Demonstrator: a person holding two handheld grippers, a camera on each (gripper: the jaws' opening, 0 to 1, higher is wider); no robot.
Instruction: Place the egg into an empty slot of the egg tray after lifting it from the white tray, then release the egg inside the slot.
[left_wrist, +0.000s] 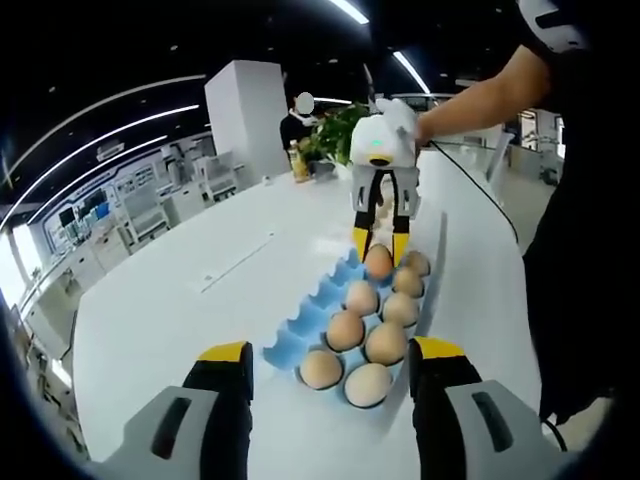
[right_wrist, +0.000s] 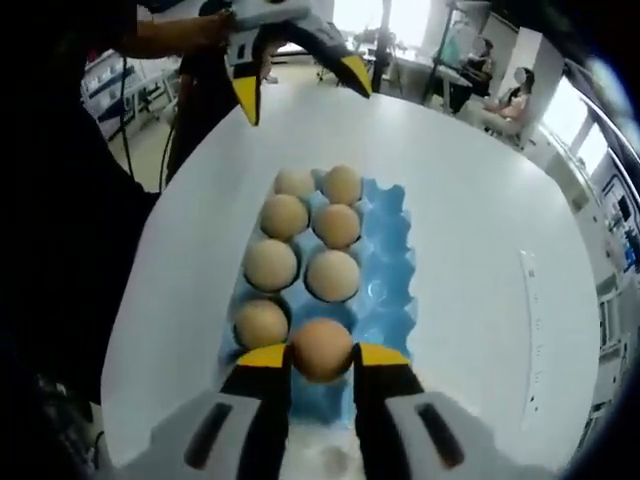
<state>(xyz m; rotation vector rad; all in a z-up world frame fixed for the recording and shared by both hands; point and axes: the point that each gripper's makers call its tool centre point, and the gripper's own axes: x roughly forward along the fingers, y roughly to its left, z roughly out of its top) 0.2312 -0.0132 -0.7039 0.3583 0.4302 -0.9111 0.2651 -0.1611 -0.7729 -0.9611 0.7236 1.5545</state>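
Note:
A blue egg tray (left_wrist: 300, 335) (right_wrist: 386, 270) lies on the white table, with several brown eggs (left_wrist: 345, 330) (right_wrist: 332, 274) in two of its rows. My right gripper (right_wrist: 322, 356) (left_wrist: 381, 242) is shut on one more brown egg (right_wrist: 322, 348) (left_wrist: 378, 262), held over the tray's end slots. Whether that egg rests in a slot I cannot tell. The row of slots beside it (right_wrist: 392, 225) is bare. My left gripper (left_wrist: 331, 350) (right_wrist: 300, 85) is open with nothing between its fingers, at the tray's opposite end and above the table.
The long white table (left_wrist: 170, 300) (right_wrist: 470, 200) has open surface on both sides of the tray. A person's arm (left_wrist: 480, 95) holds the right gripper, and their body stands at the table edge. A plant (left_wrist: 335, 135) and a bottle (left_wrist: 298, 162) stand at the far end.

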